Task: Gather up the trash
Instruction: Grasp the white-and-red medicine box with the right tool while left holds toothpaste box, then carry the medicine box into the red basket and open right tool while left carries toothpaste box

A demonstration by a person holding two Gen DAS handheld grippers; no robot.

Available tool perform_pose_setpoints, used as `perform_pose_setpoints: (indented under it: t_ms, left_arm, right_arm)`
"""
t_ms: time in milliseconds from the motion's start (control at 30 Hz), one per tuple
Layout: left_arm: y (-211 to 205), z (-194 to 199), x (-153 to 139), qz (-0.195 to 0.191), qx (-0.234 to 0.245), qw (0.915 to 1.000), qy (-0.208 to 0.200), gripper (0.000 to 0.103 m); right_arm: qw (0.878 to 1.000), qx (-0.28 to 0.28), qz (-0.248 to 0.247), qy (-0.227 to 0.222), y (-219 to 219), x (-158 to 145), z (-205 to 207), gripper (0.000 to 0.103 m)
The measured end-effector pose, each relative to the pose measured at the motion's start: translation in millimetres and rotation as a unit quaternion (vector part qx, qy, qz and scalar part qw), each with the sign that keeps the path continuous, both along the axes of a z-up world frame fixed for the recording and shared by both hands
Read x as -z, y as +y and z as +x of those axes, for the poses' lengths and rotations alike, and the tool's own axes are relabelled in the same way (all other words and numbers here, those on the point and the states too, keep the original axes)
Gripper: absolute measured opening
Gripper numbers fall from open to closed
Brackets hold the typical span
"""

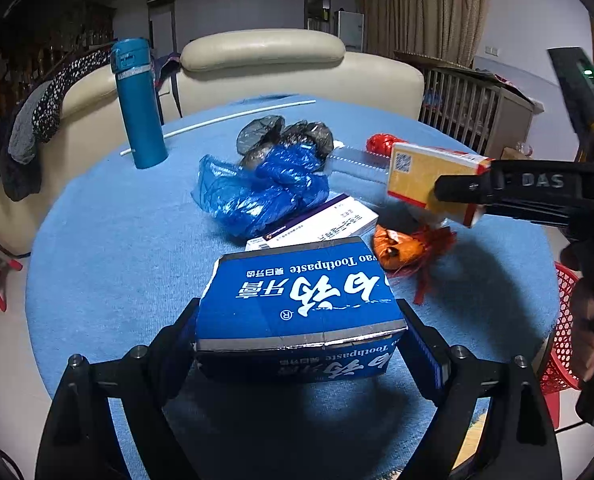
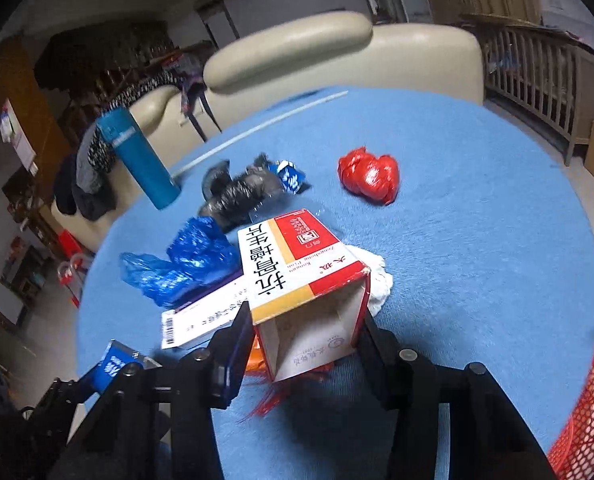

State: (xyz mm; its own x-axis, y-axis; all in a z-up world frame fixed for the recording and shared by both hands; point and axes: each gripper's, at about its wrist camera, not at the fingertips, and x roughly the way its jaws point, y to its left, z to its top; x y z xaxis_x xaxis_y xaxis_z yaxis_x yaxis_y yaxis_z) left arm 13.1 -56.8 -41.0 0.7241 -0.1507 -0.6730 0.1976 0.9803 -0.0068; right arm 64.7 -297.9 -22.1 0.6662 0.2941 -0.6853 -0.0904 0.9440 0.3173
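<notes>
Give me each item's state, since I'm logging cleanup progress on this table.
Blue toothpaste box: clamped in left hand-held gripper.
Yellow-red medicine box: end flap open, empty, gripped by right hand-held gripper.
Blue flask: upright, capped.
Red bag: knotted, lying loose.
Blue plastic bag: crumpled.
White box: lying flat.

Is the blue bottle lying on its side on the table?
No, the blue bottle stands upright on the blue table, near its far edge, with its cap on top.
</notes>
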Motion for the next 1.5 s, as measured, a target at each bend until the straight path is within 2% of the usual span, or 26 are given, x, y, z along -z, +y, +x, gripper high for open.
perform_pose_setpoints:
  t_ms: [267,633,800,1067,1500]
  left_arm:
    - [-8.7,-10.8,-7.7,0.009,0.01,0.9998,-0.014,0.091]
    - [-25.1,-31.3,-26.9,0.022,0.025,0.9984,-0.045,0.091]
    - [-41.2,-38.9,-38.6,0.023,0.046,0.9971,-0.056,0.091]
    - [-62.8,-45.4,-50.3,0.028,0.072,0.9943,-0.073,0.091]
    - [-110.9,-43.5,-73.2,-0.002,0.131,0.989,-0.068,0.091]
  right_arm:
    - [0.996,0.053,0.058,-0.035,-33.5,-16.7,-52.5,0.052]
    - [0.987,0.107,0.089,-0.084,-75.9,-41.3,-128.9,0.052]
    - [0.982,0.139,0.087,-0.091,-103.0,-44.9,-156.4,0.052]
    - [0.969,0.21,0.089,-0.098,-153.2,-36.0,-194.4,0.052]
    - [0.952,0.285,0.065,-0.094,-204.9,-20.1,-224.7,0.052]
